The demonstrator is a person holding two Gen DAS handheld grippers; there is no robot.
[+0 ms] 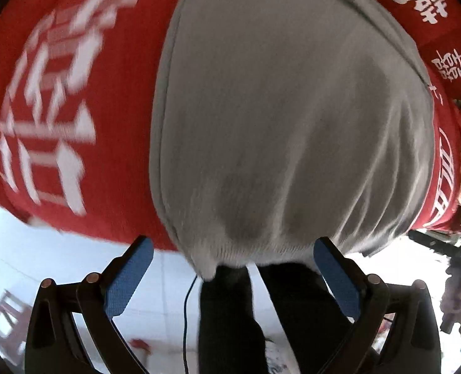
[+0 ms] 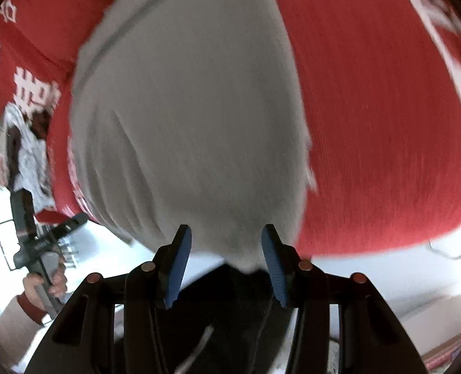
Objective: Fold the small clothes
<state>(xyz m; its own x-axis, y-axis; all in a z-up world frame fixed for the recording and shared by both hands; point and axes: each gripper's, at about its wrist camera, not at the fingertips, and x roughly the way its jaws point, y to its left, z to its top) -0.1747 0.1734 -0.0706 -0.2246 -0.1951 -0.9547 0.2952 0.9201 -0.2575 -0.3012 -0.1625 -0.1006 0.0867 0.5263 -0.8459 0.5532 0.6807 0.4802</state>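
A grey garment (image 1: 286, 118) lies spread on a red cloth with white characters (image 1: 59, 99), its near edge hanging at the table's front. My left gripper (image 1: 233, 249) is open, its blue pads either side of the garment's near corner, not closed on it. In the right wrist view the same grey garment (image 2: 187, 118) lies on the red cloth (image 2: 386, 124). My right gripper (image 2: 225, 233) is open with its pads close on either side of the garment's near corner. The views are blurred.
The other gripper and the hand holding it (image 2: 40, 265) show at the left of the right wrist view; it also shows at the right edge of the left wrist view (image 1: 454, 296). A patterned cloth pile (image 2: 28, 149) lies at the table's left. White floor and a thin cable (image 1: 185, 311) lie below.
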